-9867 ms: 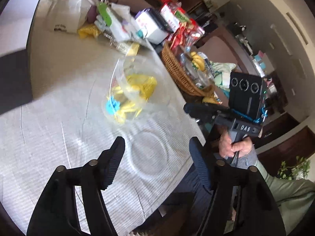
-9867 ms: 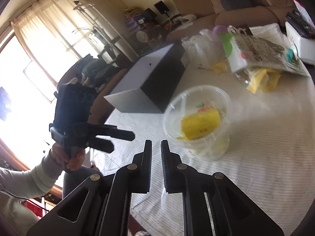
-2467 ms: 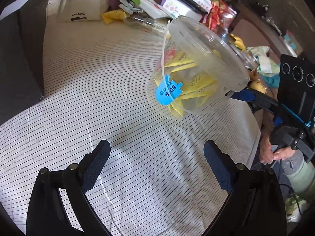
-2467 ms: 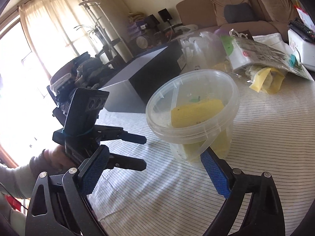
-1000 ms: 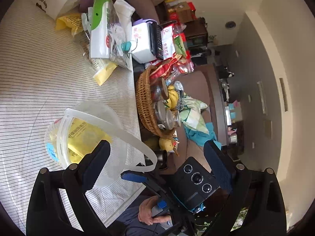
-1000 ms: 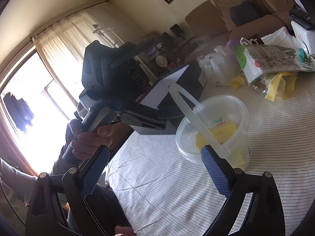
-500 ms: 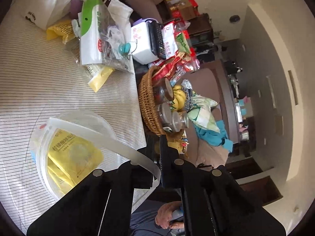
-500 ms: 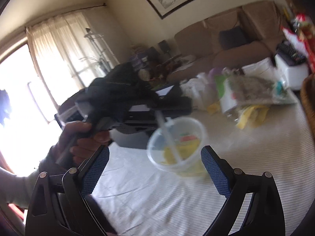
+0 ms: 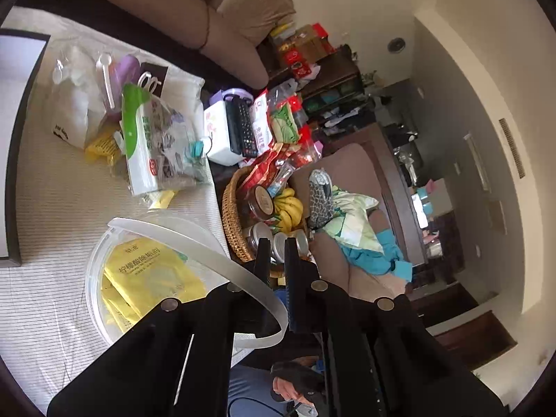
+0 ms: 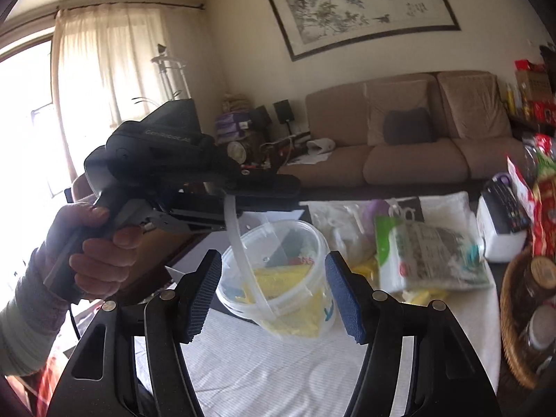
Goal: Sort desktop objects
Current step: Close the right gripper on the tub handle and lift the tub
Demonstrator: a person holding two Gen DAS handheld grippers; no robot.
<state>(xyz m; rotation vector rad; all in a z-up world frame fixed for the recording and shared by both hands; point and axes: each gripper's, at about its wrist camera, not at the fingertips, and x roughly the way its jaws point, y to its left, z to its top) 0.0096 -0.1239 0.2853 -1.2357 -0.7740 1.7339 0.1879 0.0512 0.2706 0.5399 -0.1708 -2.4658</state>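
A clear plastic bucket (image 9: 92, 278) with yellow packets (image 9: 149, 271) inside hangs above the striped tablecloth (image 9: 52, 201). My left gripper (image 9: 276, 243) is shut on its white handle (image 9: 194, 239). The right wrist view shows that left gripper (image 10: 278, 191) from the side, pinching the handle (image 10: 239, 243), with the bucket (image 10: 295, 323) dangling tilted below it. My right gripper (image 10: 274, 288) is just in front of the bucket. Its jaws are closing, the bucket shows between the blue pads (image 10: 205, 295), and they do not press on it.
A wicker basket (image 9: 231, 222) with jars and bananas sits at the table's right edge. Beyond the bucket lie a green and white bag (image 9: 146, 146), a white box with a remote (image 9: 222, 132) and plastic bags (image 9: 73, 104). A black box (image 9: 14, 139) stands at the left.
My left gripper has shut on the bucket's handle and lifted the bucket off the table. The right gripper has risen too, and its jaws have narrowed.
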